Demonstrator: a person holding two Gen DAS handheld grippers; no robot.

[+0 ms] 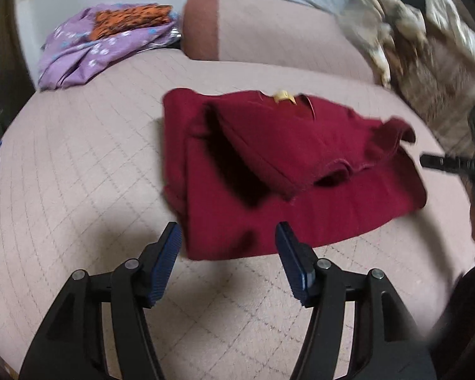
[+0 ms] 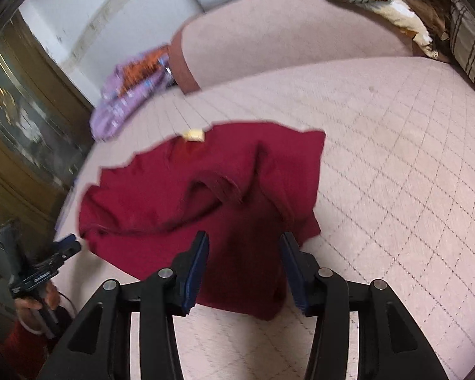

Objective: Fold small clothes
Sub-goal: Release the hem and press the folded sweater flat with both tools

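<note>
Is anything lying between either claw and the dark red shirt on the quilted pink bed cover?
Nothing visible. The left claw and right claw both stand open at the near hem of the dark red shirt, with only bare quilted pink bed cover around them. The purple patterned clothes pile lies far behind.

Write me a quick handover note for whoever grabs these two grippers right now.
Left gripper: open, empty, at the red shirt's near edge.
Right gripper: open, nothing pinched; the shirt's hem lies below its jaws.
Shirt lies on the pink quilted bed, both sleeves folded in, collar tag away from you.
Folded purple and orange clothes sit at the bed's far corner.
Probably left: fold the hem up toward the collar, then stack it.
</note>
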